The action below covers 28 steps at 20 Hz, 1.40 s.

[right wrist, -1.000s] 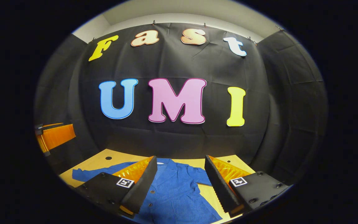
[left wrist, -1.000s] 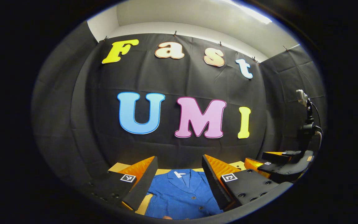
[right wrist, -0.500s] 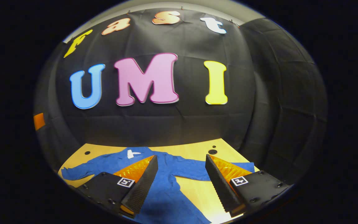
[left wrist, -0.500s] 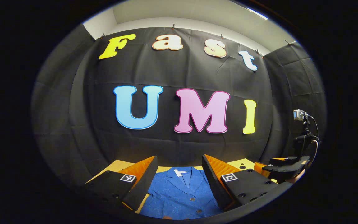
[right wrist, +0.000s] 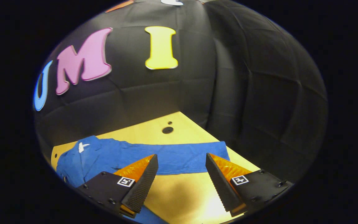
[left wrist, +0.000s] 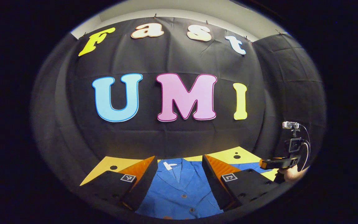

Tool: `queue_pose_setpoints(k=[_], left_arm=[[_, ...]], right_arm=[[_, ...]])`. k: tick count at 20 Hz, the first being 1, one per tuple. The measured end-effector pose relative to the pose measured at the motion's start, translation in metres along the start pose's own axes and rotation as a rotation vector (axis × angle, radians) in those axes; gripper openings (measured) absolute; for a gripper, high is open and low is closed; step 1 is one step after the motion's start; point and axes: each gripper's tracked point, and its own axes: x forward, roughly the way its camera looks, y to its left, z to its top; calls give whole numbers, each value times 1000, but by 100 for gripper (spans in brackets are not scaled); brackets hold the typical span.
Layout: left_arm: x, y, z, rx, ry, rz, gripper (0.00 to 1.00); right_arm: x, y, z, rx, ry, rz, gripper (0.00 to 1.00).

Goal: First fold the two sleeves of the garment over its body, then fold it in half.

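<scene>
A blue buttoned garment [left wrist: 179, 193] lies flat on the wooden table, collar and white label toward the wall. My left gripper [left wrist: 177, 183] hangs open above its chest, nothing between the fingers. In the right gripper view the garment [right wrist: 82, 158] sits at the left and its sleeve [right wrist: 179, 157] stretches straight out to the right across the table. My right gripper [right wrist: 180, 183] is open above the table just in front of that sleeve, apart from it. The right gripper [left wrist: 278, 163] is also at the far right of the left gripper view, held by a hand [left wrist: 292, 174].
The yellow wooden table [right wrist: 179, 130] has small dark holes near its back edge. Black cloth walls close the booth behind and on the right, close to the sleeve's end. Bare table lies in front of the sleeve.
My right gripper swung to the right and dropped lower, from over the garment's body to the outstretched sleeve. My left gripper shifted slightly and stays over the chest. Both remain open.
</scene>
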Motion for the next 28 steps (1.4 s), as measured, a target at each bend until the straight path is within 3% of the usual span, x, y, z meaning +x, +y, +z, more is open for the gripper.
queue_pose_setpoints(k=[4, 7, 12, 15, 17, 18, 19, 20, 22, 25, 27, 28], left_arm=[[11, -22, -16, 9, 71, -36, 82], [18, -38, -28, 23, 134, -83, 82], [30, -57, -23, 25, 146, -122, 81], [34, -66, -25, 36, 152, -145, 82], [36, -70, -27, 37, 163, -158, 81], [37, -71, -26, 36, 164, -159, 82], [38, -72, -27, 34, 164, -159, 82], [40, -72, -28, 31, 165, -160, 81], [41, -74, -28, 32, 166, -161, 82], [42, -77, -27, 38, 161, -172, 82], [39, -78, -27, 37, 156, -182, 82], [39, -77, -27, 34, 157, -181, 82]], right_arm=[[49, -65, -27, 34, 118, -134, 98], [79, -95, -44, 93, 178, -194, 98], [105, -118, -54, 150, 256, -239, 98], [114, -119, -63, 205, 303, -227, 98], [116, -122, -62, 186, 309, -235, 100], [117, -120, -66, 161, 321, -237, 97], [117, -119, -64, 120, 327, -233, 87], [117, -109, -62, 110, 337, -204, 95], [122, -97, -63, 103, 345, -169, 48], [116, -88, -64, 166, 375, -154, 15], [117, -80, -62, 229, 390, -100, 2], [118, -75, -63, 260, 403, -68, 2]])
